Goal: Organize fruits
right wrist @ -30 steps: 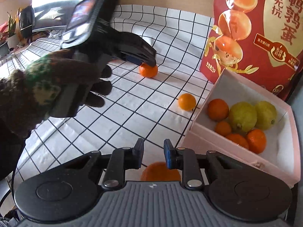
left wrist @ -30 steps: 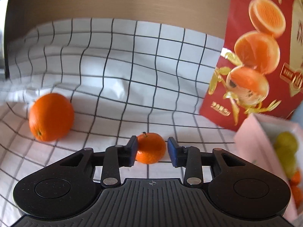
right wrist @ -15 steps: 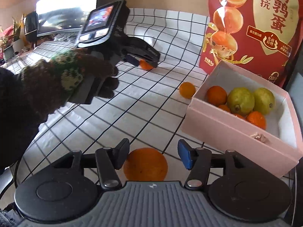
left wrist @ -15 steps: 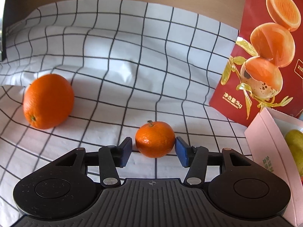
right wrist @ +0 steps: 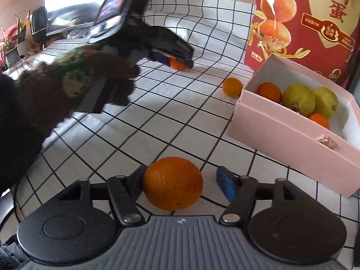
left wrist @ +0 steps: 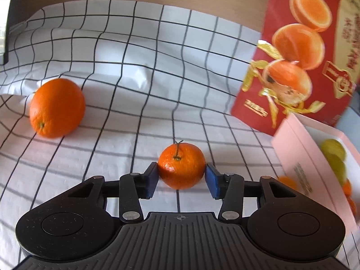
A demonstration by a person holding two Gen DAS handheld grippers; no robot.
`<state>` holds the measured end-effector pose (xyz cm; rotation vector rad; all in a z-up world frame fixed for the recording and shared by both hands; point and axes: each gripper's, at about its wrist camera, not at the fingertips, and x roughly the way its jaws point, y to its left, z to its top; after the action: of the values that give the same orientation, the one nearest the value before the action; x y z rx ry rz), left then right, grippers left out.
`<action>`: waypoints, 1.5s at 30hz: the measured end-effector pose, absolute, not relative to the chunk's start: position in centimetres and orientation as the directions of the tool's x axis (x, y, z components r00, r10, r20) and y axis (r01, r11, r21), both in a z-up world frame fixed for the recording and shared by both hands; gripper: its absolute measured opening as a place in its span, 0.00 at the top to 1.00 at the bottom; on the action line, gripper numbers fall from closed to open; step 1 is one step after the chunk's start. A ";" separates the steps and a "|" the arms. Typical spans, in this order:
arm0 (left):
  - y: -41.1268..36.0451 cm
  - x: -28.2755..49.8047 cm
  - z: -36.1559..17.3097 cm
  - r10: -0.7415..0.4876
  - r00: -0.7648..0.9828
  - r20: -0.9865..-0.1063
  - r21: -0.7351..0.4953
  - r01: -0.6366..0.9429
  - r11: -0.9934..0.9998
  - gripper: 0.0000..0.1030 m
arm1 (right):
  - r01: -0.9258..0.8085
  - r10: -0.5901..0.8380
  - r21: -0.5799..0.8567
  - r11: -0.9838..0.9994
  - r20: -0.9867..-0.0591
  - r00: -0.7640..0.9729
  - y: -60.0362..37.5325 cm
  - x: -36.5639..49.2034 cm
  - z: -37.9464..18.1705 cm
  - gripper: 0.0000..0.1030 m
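So the left gripper point(left wrist: 182, 178) is being closed around a small mandarin point(left wrist: 181, 166) with a stem, which is sitting on the checked tablecloth point(left wrist: 139, 94). The blue pads point(left wrist: 211, 183) are right against its sides, though a real squeeze can't be confirmed. A big orange point(left wrist: 57, 108) is lying off to the left, well apart.

The right gripper point(right wrist: 180, 183) is being opened, with another orange point(right wrist: 172, 183) sitting between the jaws; the left pad is touching it, the right pad is clear of it. The pink box point(right wrist: 290, 139) is parked to the right, being filled with lemons point(right wrist: 298, 100) and small oranges. One small citrus point(right wrist: 232, 87) is being left just beside the box. A red egg package point(right wrist: 303, 22) is standing behind.
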<state>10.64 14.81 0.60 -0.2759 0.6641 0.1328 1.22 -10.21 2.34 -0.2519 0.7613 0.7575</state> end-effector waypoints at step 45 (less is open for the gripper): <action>6.9 -6.0 0.9 -0.193 0.802 -0.565 -0.258 0.050 0.965 0.51 | -0.642 0.473 0.001 0.767 -0.677 0.564 -14.1 0.2 2.5 0.53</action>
<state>-6.00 6.89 0.94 -0.2363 0.6278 -0.1317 0.24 -14.13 2.51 -0.2582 0.7124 0.6644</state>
